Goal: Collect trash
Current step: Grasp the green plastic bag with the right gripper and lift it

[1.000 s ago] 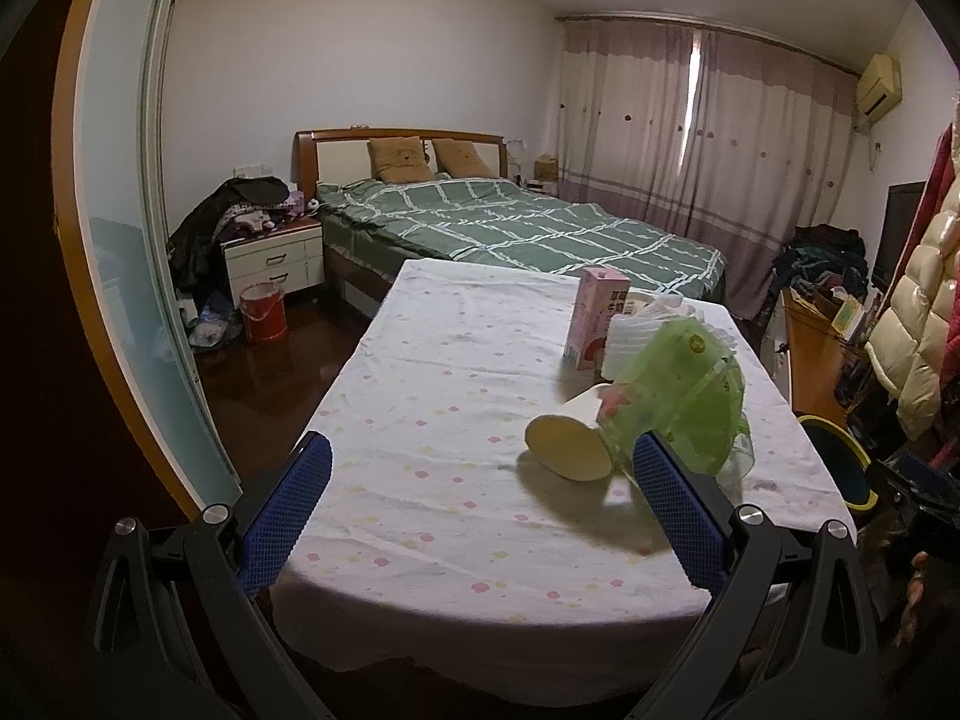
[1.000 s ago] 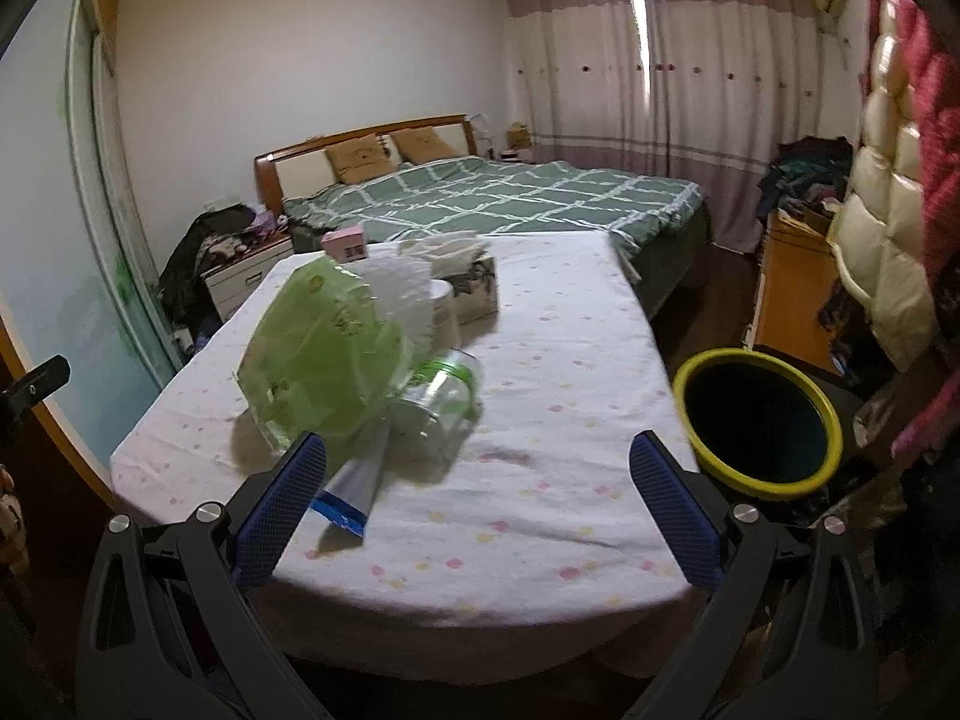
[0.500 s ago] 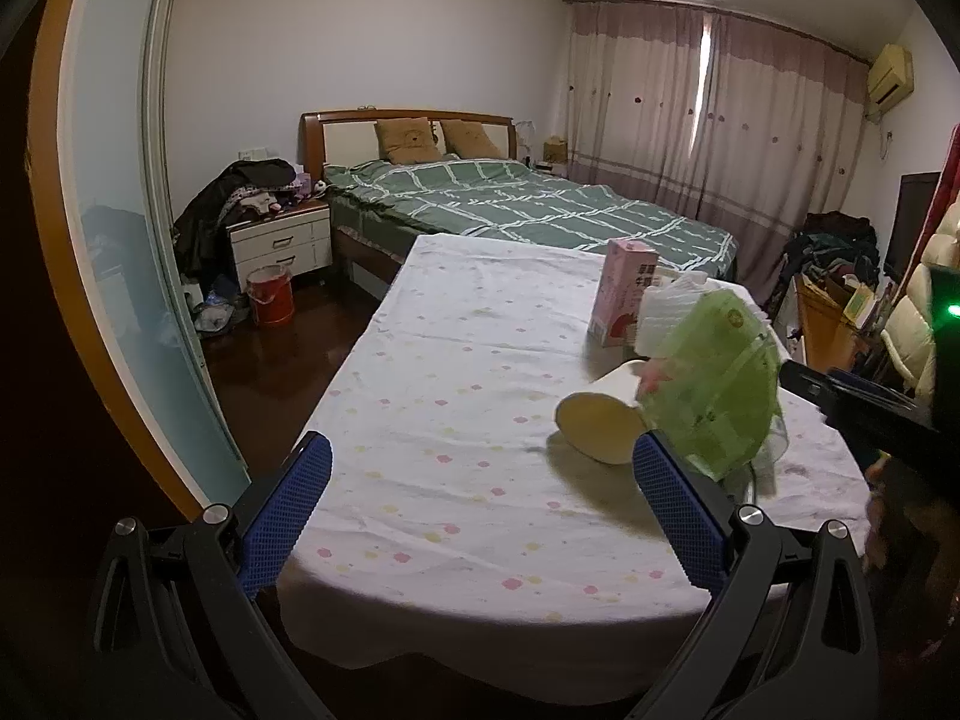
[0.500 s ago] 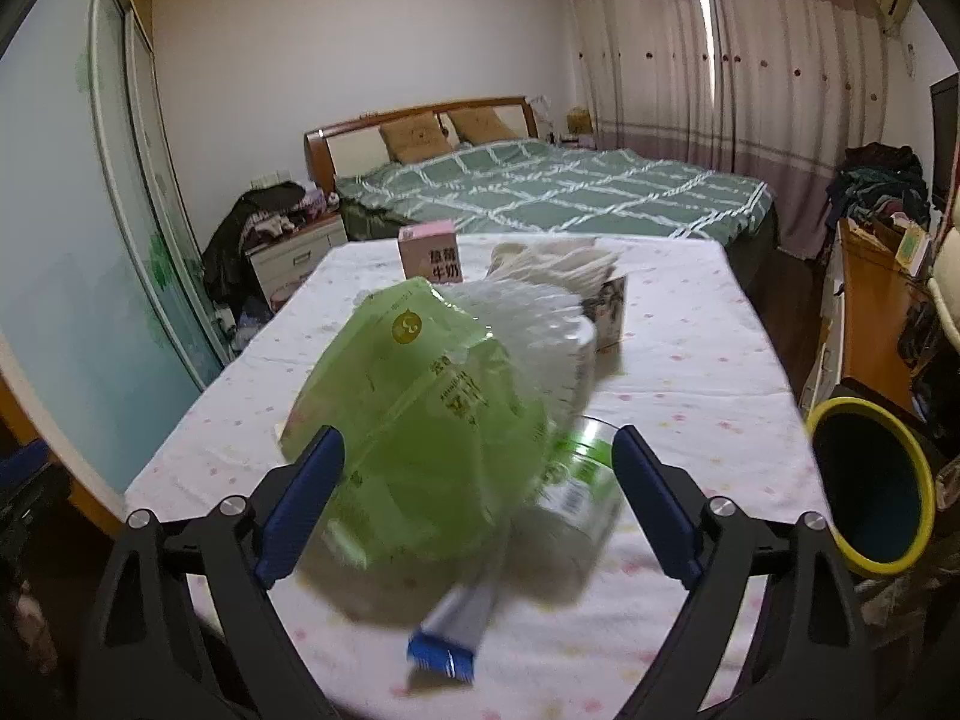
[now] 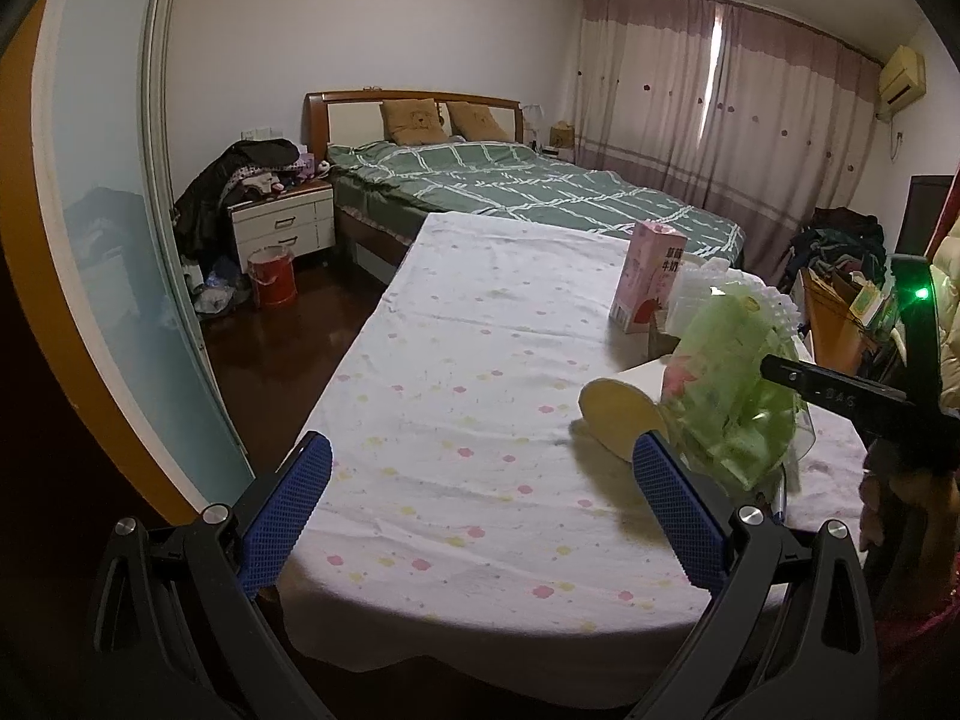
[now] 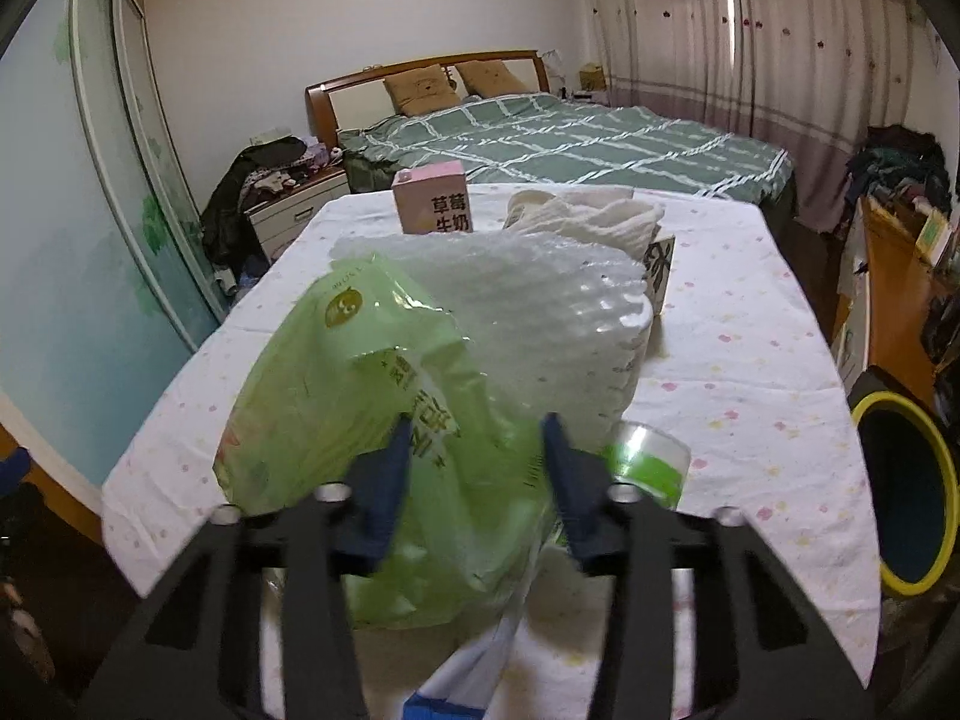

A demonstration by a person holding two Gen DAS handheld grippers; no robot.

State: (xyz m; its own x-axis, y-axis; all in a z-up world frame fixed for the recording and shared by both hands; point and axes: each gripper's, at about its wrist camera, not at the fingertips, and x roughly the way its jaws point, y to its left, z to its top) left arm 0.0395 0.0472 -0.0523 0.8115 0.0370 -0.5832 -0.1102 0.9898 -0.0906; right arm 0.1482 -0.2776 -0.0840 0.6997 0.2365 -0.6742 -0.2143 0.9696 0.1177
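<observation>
A crumpled green plastic bag (image 6: 372,420) lies on the table with other trash: bubble wrap (image 6: 540,312), a pink milk carton (image 6: 433,206), a green-labelled jar (image 6: 648,468) and a paper cup (image 5: 618,420). My right gripper (image 6: 477,456) has its blue fingers half closed around the near part of the green bag. In the left wrist view the bag (image 5: 738,390) sits at the right, with the right gripper's black arm (image 5: 840,396) reaching into it. My left gripper (image 5: 480,516) is open and empty above the table's near edge.
A yellow-rimmed trash bin (image 6: 912,480) stands on the floor right of the table. A tissue box (image 6: 600,228) sits behind the trash. The table (image 5: 480,360) has a white flowered cloth. A green bed (image 5: 528,192), a nightstand and a red bucket (image 5: 273,276) lie beyond.
My right gripper moved forward onto the green bag and its fingers narrowed around it. My left gripper stayed open, shifting slightly; the right gripper's arm came into its view.
</observation>
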